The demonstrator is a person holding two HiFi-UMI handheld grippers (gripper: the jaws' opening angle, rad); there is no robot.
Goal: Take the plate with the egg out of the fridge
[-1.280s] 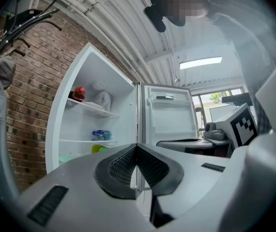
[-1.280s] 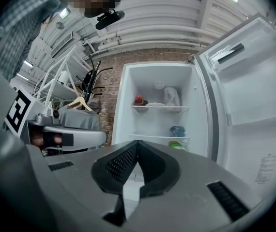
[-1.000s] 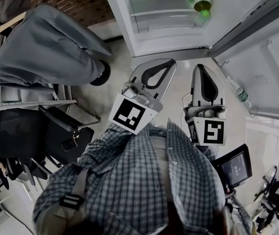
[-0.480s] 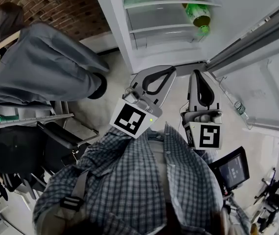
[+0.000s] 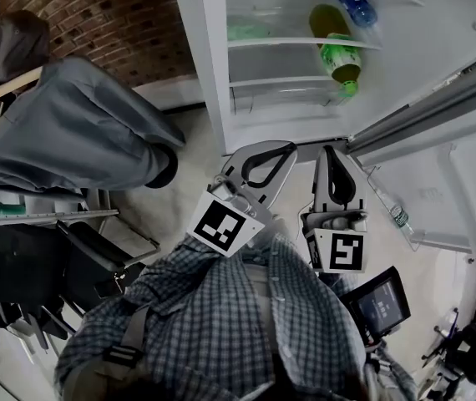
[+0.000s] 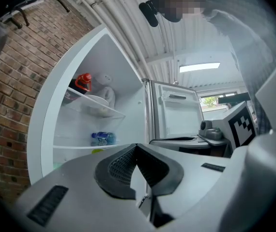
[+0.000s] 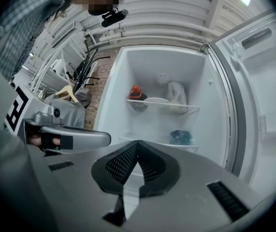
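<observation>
Both clenched & empty: left gripper (image 6: 136, 146), right gripper (image 7: 138, 142). I'd open the right, reach the white round plate (image 7: 157, 100) on the upper shelf (image 7: 191, 108) of the white open fridge (image 5: 205, 57), keep it lvl.

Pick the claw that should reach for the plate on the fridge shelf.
Right, probably. The right claw faces the open fridge squarely, with the plate almost straight above its closed tips. The left claw sees the plate off to its left. Both are shut, empty.
</observation>
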